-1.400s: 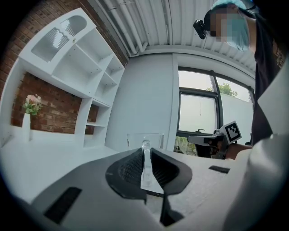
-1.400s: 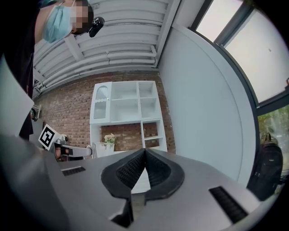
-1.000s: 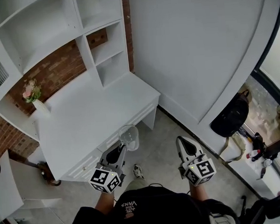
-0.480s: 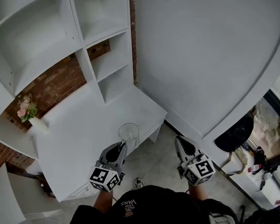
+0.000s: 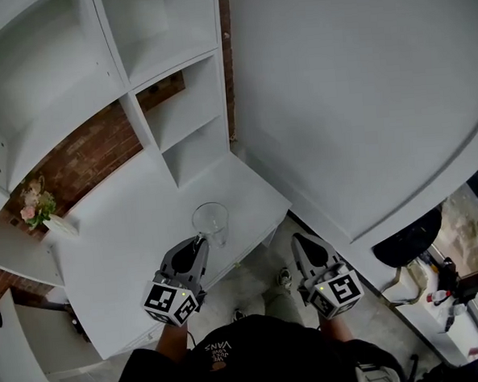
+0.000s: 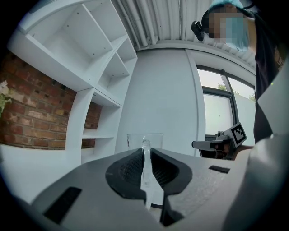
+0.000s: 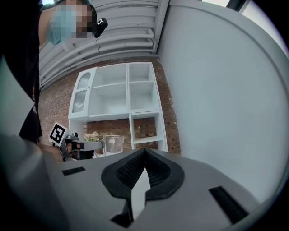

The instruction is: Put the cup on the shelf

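Left claw (image 5: pixel 199 243) is kept clenched on the rim of the cup (image 5: pixel 211 222). The glass wall is squeezed between its two jaws. The cup is see-through and is held upright in the air, over the front part of the white bench (image 5: pixel 120 234). A second ago the cup was held by the bench's front edge, partly over the floor (image 5: pixel 248 268). Now it has been carried forward, and only bench is seen under it.

The white shelf (image 5: pixel 181 109) is seen closer than before, and more of the picture is filled by it. The cup has not been put on it yet.

The right claw (image 5: pixel 297 244) is held off to the side, near the bench's corner, much as it was before. Its jaws are pressed together and nothing is held between them.

A small vase of flowers (image 5: pixel 40 213) is seen at the back left of the bench, well apart from the cup.
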Demonstrator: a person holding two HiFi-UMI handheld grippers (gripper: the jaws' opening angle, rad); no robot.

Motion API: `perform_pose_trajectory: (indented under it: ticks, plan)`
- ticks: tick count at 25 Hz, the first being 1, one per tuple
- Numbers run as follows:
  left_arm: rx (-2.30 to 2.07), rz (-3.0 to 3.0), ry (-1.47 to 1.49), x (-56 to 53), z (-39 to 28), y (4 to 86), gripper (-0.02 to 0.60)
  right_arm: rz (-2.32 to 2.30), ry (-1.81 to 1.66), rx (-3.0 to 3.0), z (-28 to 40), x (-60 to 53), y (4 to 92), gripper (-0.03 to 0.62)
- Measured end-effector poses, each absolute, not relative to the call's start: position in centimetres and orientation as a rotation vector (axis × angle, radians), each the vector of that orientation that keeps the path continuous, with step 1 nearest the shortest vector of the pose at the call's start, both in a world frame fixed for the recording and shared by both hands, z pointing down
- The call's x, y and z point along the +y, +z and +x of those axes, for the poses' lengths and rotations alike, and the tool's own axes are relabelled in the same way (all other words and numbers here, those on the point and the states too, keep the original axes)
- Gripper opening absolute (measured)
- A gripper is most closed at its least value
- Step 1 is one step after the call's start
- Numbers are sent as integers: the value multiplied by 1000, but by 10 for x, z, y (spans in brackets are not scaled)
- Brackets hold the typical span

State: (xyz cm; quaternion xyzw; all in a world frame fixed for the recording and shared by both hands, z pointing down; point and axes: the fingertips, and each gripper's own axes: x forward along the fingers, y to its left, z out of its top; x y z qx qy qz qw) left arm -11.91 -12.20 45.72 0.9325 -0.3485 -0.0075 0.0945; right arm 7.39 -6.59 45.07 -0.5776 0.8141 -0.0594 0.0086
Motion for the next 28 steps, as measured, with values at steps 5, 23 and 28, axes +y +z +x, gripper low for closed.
perform_pose_trajectory:
  ticks: [5,23,28]
  plan:
    - [-1160,2744,-29,-157,-109,456,35,-1660,-213,2607,86,-122,457,-2]
    - [-1564,2691,-48,-282,-73,378,35,-1104,-195,2917,100,-291,438,-2]
    - [-1614,2720,-61,-306,-63,346,36,-1011,-217,2953,105,-312,442,-2]
